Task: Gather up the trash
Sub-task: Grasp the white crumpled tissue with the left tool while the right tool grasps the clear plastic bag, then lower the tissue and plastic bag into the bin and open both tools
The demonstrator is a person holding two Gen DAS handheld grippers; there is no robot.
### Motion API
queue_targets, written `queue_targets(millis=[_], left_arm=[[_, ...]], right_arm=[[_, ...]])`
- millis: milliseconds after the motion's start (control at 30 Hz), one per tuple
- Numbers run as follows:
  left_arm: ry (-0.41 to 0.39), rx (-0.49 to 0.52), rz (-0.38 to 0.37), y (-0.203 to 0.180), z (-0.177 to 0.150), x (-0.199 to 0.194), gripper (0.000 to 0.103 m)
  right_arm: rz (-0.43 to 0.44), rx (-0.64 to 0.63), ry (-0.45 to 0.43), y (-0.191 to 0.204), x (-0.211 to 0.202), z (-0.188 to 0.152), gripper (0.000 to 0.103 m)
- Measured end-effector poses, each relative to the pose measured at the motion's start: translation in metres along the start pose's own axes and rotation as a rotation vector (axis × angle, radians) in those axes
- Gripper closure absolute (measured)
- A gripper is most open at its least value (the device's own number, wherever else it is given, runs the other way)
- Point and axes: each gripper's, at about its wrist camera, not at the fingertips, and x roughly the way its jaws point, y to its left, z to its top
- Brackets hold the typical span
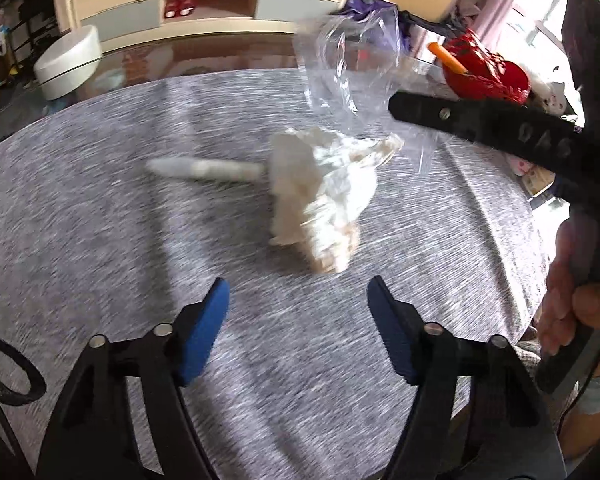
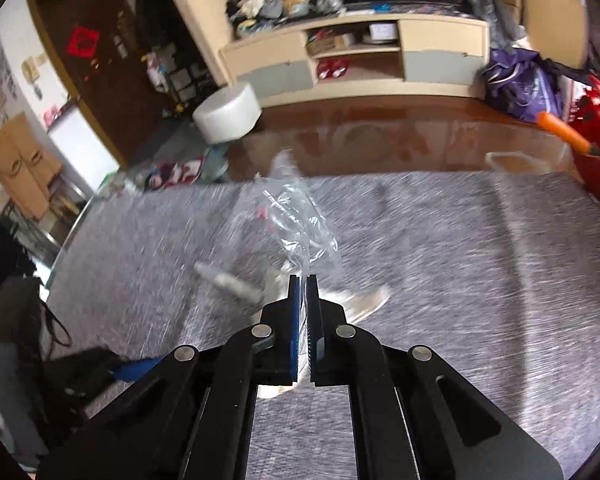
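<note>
Step in hand: bagging stage, by the look of it. Clear plastic bag (image 2: 296,220) up off the table, loose trash not yet inside.
White roll (image 1: 204,169): leftmost trash piece, lying on grey tablecloth (image 1: 100,216), one end touching or just beside the tissue wad; blurred, exact kind of item unclear.
Left gripper (image 1: 298,300): jaws spread wide, nothing between the blue pads (image 1: 204,332), hovering above the cloth, aimed at the tissue from the near side.
Crumpled tissue wad (image 1: 324,196): main trash, mid-table, resting on the cloth ahead of the left gripper, directly below the hanging bag.
Right gripper (image 2: 303,280): jaws clenched on a bunched edge of the bag, film fanning out past the fingertips, held above the tissue.
Red basket (image 1: 484,68): far right table edge, orange handle sticking out, not involved.
Next move, judged: left gripper down and forward, pinch the tissue wad, lift toward the bag. Bag mouth looks bunched by the single grip, so opening likely needs finding first. Thin film, risk of slipping.
Left view only: full tissue wad, bag seen side-on, right gripper's arm and the person's hand (image 1: 568,300) at the right edge.
Right view only: clamp point on the bag; tissue mostly hidden behind the fingers; left gripper's blue pad low at the left.
</note>
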Motion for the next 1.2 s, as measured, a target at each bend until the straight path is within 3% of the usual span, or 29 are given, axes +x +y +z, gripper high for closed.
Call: queue_targets(millis=[300, 367, 600, 833, 1200], left_arm=[[0.025, 0.024, -0.023, -0.017, 0.015, 0.039, 0.072], [0.03, 0.021, -0.03, -0.016, 0.015, 0.04, 0.1], [-0.005, 0.026, -0.001, -0.011, -0.003, 0.016, 0.101], [-0.094, 0.033, 0.03, -0.02, -0.026, -0.045, 0.101], [-0.186, 0.026, 0.022, -0.034, -0.096, -0.141, 0.101]], right_arm=[[-0.016, 0.042, -0.021, -0.034, -0.013, 0.002, 0.098], [-0.016, 0.043, -0.02, -0.036, -0.014, 0.0, 0.098], [-0.009, 0.032, -0.02, -0.026, -0.029, -0.012, 0.098], [-0.003, -0.009, -0.043, 0.002, -0.067, -0.03, 0.098], [0.035, -0.054, -0.062, 0.044, -0.128, -0.083, 0.098]])
